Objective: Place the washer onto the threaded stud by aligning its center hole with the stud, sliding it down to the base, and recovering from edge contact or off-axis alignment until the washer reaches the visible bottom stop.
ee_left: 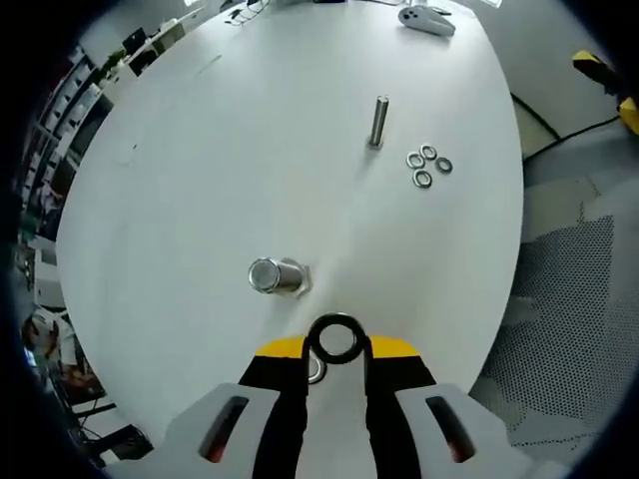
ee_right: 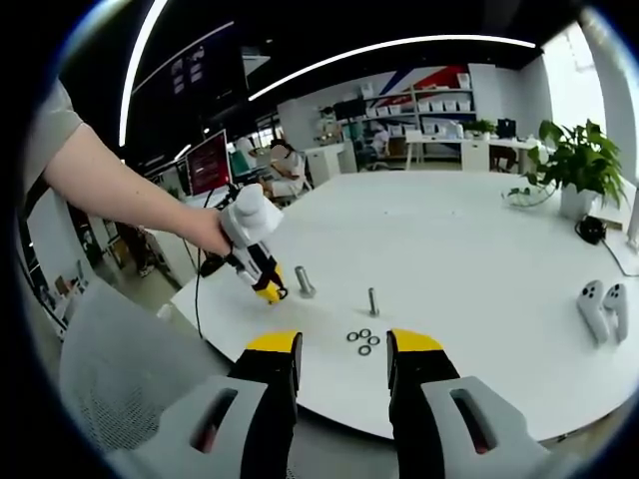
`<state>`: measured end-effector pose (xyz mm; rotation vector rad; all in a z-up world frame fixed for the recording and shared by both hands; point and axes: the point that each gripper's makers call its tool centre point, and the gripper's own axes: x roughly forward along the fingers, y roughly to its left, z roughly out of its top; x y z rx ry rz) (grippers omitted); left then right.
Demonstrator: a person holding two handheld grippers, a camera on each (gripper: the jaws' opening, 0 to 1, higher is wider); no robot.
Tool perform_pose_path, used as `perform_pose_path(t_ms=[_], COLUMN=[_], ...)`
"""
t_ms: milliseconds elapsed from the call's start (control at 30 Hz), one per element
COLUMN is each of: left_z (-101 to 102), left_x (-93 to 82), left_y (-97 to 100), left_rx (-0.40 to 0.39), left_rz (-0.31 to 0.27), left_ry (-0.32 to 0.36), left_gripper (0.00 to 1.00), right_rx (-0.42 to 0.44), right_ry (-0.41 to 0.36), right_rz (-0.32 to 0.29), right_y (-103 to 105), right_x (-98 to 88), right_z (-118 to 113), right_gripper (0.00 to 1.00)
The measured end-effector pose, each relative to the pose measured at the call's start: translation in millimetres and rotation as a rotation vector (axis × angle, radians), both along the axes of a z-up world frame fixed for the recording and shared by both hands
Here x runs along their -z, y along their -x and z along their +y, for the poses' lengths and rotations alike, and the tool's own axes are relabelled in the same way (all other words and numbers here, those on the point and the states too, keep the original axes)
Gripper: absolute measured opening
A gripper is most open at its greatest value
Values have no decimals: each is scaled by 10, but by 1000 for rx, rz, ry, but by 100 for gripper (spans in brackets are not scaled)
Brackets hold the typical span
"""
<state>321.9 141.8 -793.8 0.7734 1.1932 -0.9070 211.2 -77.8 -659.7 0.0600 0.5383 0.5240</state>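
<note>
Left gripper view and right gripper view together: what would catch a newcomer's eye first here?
The left gripper holds a dark washer upright between its yellow-tipped jaws, just short of a stud on the white table. Farther off stands a thinner stud with four loose washers beside it. In the right gripper view, the open right gripper hangs back at the table edge.

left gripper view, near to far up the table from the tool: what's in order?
Left tool shut on a washer → wide threaded stud → cluster of four loose washers → thin upright bolt → white controllers at the far edge of the table.
</note>
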Motion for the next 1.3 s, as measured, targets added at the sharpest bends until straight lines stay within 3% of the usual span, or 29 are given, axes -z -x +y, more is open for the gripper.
perform_pose_path(t_ms=[267, 567, 1300], left_z=[15, -111, -214], left_x=[-151, -307, -246], left_y=[-106, -239, -467], left_rx=[-10, 15, 28], left_rz=[-24, -58, -83], left_ry=[25, 50, 21], left_gripper=[18, 18, 19], right_rx=[-2, -1, 0], right_ry=[2, 3, 6], right_rz=[1, 1, 0], right_y=[1, 0, -5], right_x=[2, 4, 4], right_z=[3, -1, -5], right_gripper=[36, 36, 36])
